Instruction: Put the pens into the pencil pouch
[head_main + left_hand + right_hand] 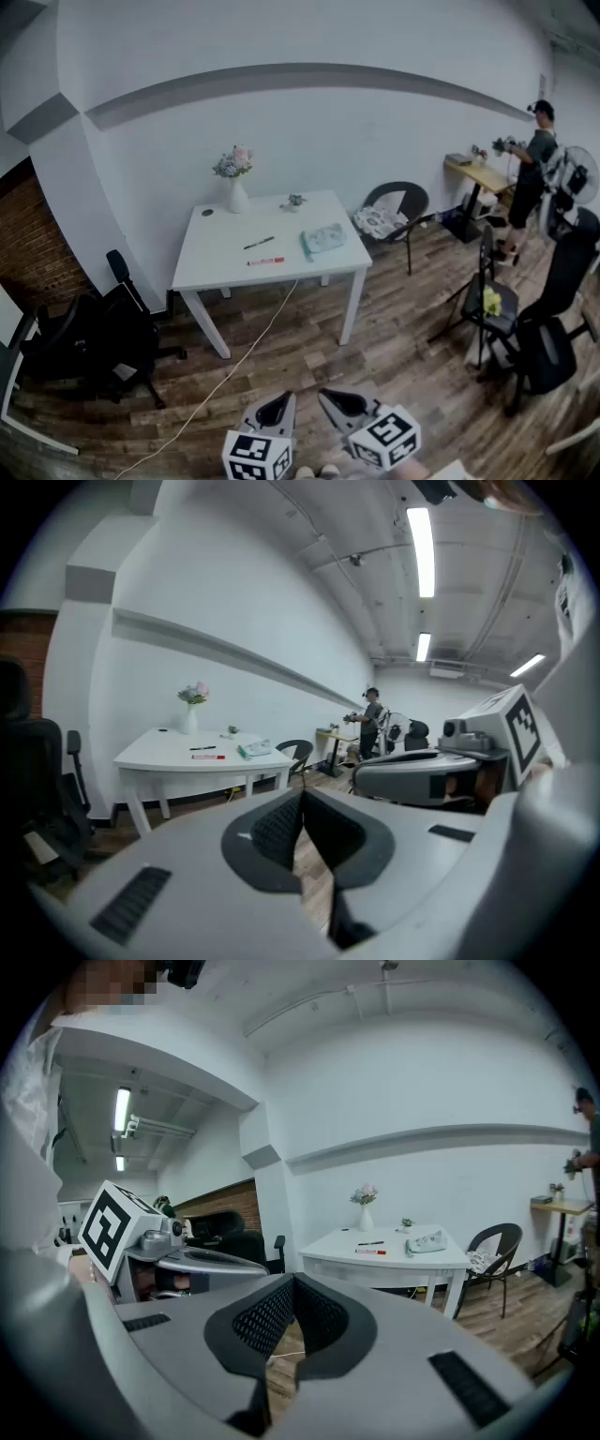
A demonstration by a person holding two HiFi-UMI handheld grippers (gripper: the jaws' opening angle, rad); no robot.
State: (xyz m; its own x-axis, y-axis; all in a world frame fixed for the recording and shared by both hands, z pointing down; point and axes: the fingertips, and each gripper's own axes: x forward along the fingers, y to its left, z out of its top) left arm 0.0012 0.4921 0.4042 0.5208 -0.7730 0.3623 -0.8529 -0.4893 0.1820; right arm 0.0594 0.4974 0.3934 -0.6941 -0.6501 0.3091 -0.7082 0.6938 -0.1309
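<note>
Evidently unstarted: left gripper (277,406) and right gripper (337,402), both clenched empty, must reach the far table (217,258) and open over the black pen (259,243) (pouch (324,239) lies right).

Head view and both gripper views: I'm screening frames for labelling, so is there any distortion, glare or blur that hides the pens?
Head view: heavy fisheye bows the wall; the table is far, the black pen and red pen small but distinguishable. Left gripper view: ceiling lights glare white; both pens tiny. Right gripper view: dark rounded corners, even light, both pens tiny.
</note>
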